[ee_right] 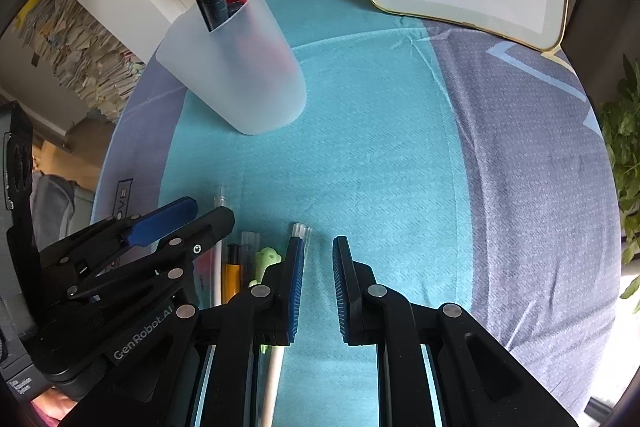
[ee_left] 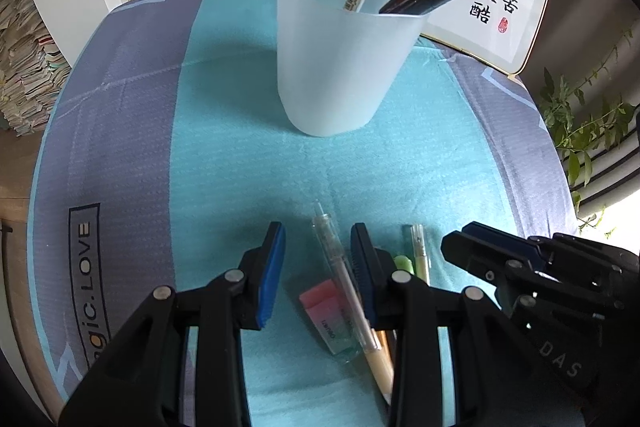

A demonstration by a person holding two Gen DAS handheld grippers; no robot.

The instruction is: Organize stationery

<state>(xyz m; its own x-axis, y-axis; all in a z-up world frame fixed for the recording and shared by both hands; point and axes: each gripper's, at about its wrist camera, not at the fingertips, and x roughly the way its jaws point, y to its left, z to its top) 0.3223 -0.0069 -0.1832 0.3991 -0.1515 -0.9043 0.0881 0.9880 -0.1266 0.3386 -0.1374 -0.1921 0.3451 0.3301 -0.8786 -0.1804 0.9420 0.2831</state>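
Both are released. The left hand-held gripper (ee_left: 318,251) straddles a clear pen (ee_left: 344,283) at lower centre. The right hand-held gripper (ee_right: 318,267) hangs empty beside loose pens (ee_right: 240,263); the frosted cup (ee_left: 340,47) stands upper centre.

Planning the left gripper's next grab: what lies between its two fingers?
In the left wrist view, a clear pen lies between the left gripper's open fingers, over a pink-and-green eraser.

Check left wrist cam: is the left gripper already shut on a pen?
No. The left gripper is open, and the clear pen lies on the cloth between its fingers, untouched.
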